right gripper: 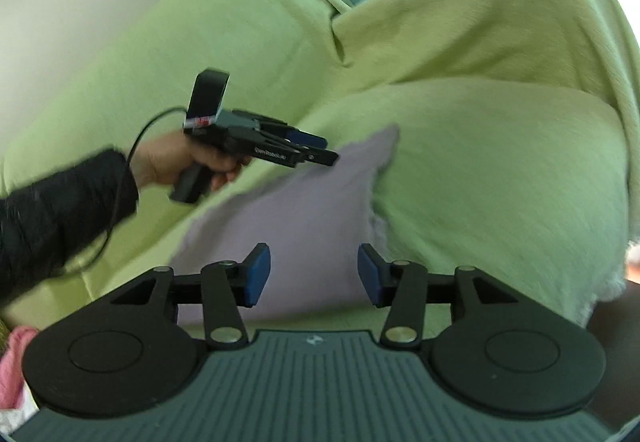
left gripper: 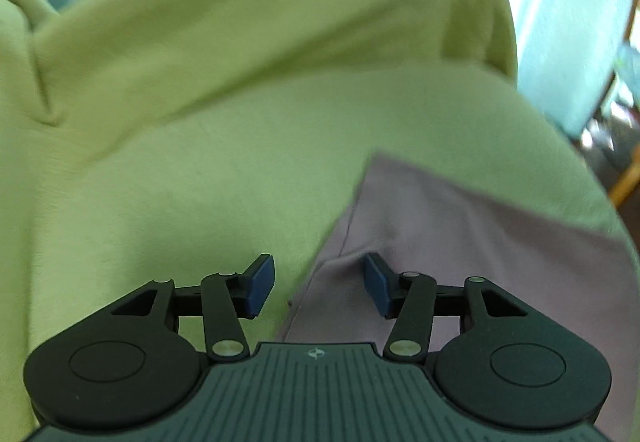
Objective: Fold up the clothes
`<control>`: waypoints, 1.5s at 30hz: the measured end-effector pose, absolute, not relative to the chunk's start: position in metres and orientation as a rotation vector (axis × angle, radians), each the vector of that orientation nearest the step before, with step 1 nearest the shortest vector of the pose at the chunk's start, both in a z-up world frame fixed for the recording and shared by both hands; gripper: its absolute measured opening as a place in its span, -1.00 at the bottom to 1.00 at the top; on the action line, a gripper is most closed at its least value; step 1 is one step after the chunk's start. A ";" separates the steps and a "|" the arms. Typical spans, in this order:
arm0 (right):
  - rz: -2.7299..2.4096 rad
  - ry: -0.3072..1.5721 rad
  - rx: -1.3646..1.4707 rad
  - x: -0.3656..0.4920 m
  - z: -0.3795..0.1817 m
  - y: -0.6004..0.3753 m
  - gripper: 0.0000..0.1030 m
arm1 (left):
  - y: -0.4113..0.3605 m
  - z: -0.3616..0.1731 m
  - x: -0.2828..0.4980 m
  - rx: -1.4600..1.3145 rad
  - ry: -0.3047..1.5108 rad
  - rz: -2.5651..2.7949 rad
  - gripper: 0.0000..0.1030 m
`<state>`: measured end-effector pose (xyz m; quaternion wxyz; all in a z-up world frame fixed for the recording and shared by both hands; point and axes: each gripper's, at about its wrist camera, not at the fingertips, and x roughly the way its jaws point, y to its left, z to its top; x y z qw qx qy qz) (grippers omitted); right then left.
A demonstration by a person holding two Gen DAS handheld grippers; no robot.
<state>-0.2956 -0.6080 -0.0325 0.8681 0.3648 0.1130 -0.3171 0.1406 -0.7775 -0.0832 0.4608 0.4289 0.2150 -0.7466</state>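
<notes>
seemingly barely begun: the lilac garment (right gripper: 304,226) lies flat, unfolded, under both tools. left gripper (left gripper: 320,288) and right gripper (right gripper: 314,274) gape wide, holding nothing.

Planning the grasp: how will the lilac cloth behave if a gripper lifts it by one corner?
The lilac cloth is probably floppy: it drapes over the green sofa cover with soft wrinkles. It looks thin, so likely light. It will likely sag and unfold.
</notes>
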 end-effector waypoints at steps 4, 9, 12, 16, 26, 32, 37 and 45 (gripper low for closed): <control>-0.678 0.214 0.834 -0.305 -0.043 -0.615 -0.14 | -0.780 -0.085 0.140 1.088 0.591 -1.858 -0.22; -0.647 0.195 0.877 -0.304 -0.050 -0.616 -0.12 | -0.774 -0.082 0.126 1.139 0.561 -1.864 -0.65; -0.622 0.166 0.928 -0.303 -0.059 -0.614 -0.05 | -0.762 -0.079 0.110 1.195 0.439 -1.863 -0.89; -0.590 0.158 1.019 -0.296 -0.078 -0.605 0.02 | -0.746 -0.072 0.115 1.108 0.399 -1.850 -0.90; -0.653 -0.016 1.162 -0.272 -0.093 -0.632 0.31 | -0.722 -0.063 0.160 0.841 0.481 -1.886 -0.89; -0.700 -0.063 1.188 -0.259 -0.092 -0.653 0.09 | -0.718 -0.070 0.162 0.822 0.493 -1.873 -0.89; -0.725 0.007 1.217 -0.256 -0.089 -0.670 -0.88 | -0.708 -0.063 0.162 0.775 0.490 -1.821 -0.89; -0.627 0.047 0.525 -0.240 0.081 -0.694 -0.89 | -0.647 0.041 0.167 0.497 0.299 -1.687 -0.90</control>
